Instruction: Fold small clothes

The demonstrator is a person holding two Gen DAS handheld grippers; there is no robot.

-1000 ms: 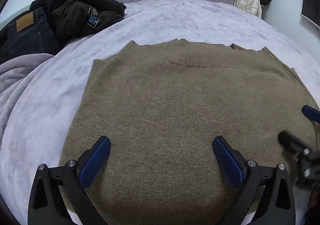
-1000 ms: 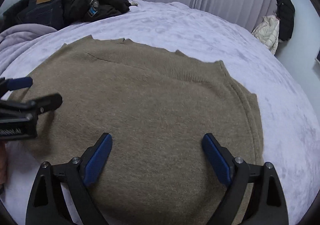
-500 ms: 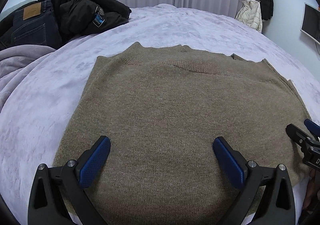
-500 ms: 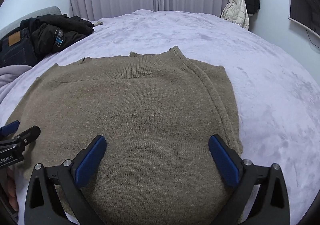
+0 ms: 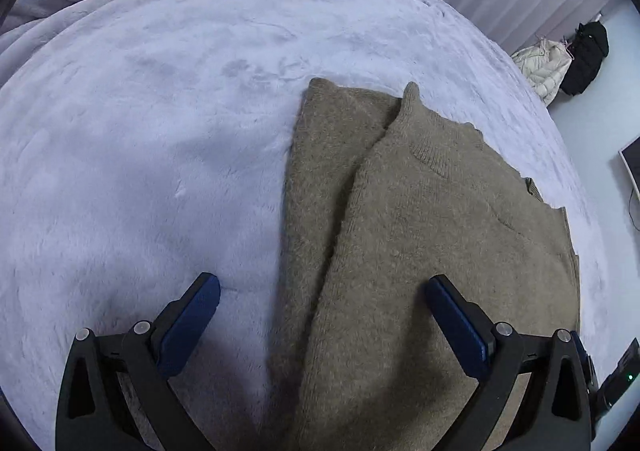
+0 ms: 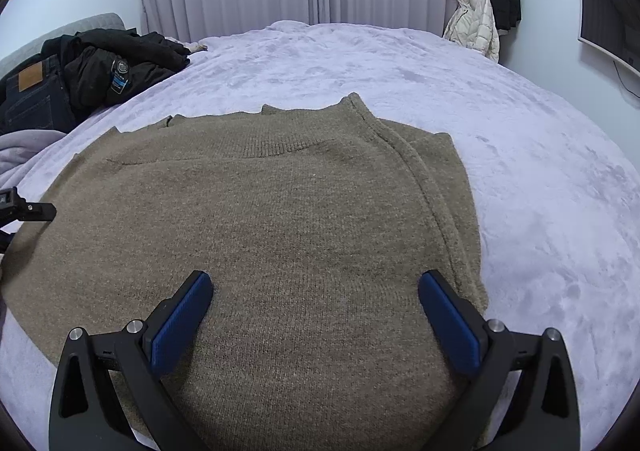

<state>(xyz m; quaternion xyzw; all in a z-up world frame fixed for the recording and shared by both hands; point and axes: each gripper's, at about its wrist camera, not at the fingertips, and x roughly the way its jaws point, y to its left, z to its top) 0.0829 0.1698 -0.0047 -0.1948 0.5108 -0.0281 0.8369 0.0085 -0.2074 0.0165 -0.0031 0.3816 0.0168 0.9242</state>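
Observation:
A brown knitted sweater (image 6: 280,219) lies flat on the lilac bed cover, its sleeves folded in along both sides. In the left wrist view the sweater (image 5: 420,251) fills the right half, with a folded sleeve strip along its left edge. My left gripper (image 5: 320,299) is open and empty, low over the sweater's left edge. My right gripper (image 6: 316,291) is open and empty, over the sweater's near right part. The left gripper's tip shows at the left edge of the right wrist view (image 6: 24,207).
The lilac plush bed cover (image 6: 540,191) spreads around the sweater. A pile of dark jackets and jeans (image 6: 92,79) lies at the far left of the bed. Coats (image 6: 484,19) hang by the curtains. A screen (image 6: 608,23) is on the right wall.
The left gripper has swung left, from over the sweater's middle to its left edge. The right gripper has shifted slightly. Both stay open.

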